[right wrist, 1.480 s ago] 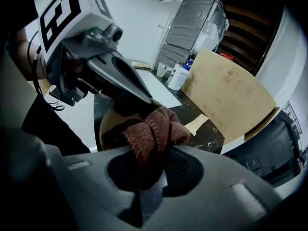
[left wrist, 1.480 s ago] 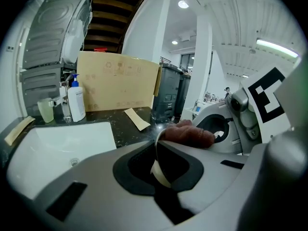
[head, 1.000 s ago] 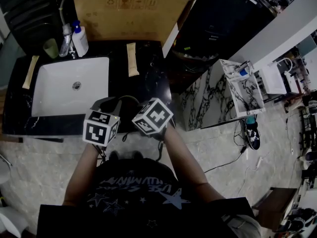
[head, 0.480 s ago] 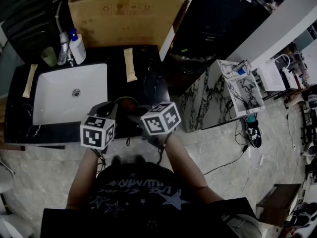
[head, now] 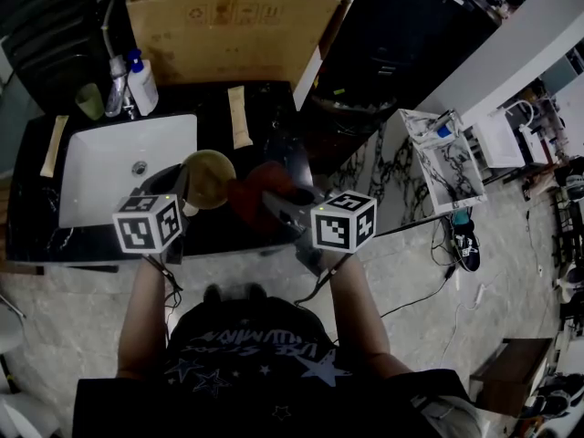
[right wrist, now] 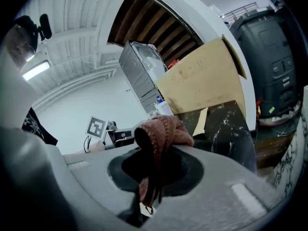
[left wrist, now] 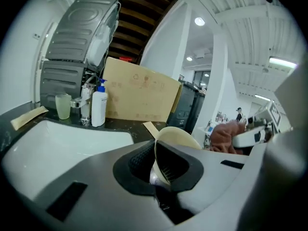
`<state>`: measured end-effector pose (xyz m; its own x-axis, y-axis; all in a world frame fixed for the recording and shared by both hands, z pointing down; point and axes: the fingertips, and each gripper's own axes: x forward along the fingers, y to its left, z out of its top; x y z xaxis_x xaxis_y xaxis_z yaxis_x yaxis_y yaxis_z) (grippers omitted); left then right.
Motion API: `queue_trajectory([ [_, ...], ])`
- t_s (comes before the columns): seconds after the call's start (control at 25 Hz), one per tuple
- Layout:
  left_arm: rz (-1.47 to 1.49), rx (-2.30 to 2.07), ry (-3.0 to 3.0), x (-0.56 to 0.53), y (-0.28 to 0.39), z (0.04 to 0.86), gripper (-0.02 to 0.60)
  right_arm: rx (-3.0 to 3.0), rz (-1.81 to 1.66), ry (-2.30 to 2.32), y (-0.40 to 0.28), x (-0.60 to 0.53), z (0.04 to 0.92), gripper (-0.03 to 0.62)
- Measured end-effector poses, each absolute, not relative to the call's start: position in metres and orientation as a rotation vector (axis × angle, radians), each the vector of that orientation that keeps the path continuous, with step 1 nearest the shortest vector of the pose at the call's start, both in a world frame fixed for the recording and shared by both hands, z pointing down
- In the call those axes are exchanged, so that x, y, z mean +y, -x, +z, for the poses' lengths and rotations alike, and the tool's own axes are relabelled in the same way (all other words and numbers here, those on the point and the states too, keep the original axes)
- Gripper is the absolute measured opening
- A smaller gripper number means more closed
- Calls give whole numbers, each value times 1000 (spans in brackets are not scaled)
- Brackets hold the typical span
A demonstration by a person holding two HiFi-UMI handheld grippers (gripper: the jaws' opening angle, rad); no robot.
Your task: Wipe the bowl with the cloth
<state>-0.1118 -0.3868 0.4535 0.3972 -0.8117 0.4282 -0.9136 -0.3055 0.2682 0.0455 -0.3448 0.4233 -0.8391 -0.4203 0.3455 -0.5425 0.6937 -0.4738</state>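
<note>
My left gripper clamped the bowl rim; my right gripper pinched the cloth, both near the front edge of the counter.

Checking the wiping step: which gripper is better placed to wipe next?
Right. The right gripper grips the cloth beside the bowl, which the left gripper holds by its rim.

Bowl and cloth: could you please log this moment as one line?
left gripper: shut on bowl rim | right gripper: shut on cloth | cloth beside bowl, contact unclear
</note>
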Motion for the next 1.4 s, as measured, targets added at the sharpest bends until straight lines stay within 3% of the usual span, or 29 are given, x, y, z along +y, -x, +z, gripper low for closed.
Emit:
queue_trajectory([
  [0.28, 7, -1418, -2236, -390, 105, 405, 20, -2599, 1096, -713, -15, -326, 476, 51],
  [0.56, -115, -1301, -2257, -384, 75, 399, 20, -2729, 1361, -508, 43, -315, 463, 51],
  [1.04, 28, -1375, -2263, -372, 103, 428, 20, -2752, 1240, -590, 13, -306, 455, 51],
  [1.4, 150, -1197, -2399, -361, 98, 440, 20, -2793, 876, -718, -15, -331, 430, 51],
])
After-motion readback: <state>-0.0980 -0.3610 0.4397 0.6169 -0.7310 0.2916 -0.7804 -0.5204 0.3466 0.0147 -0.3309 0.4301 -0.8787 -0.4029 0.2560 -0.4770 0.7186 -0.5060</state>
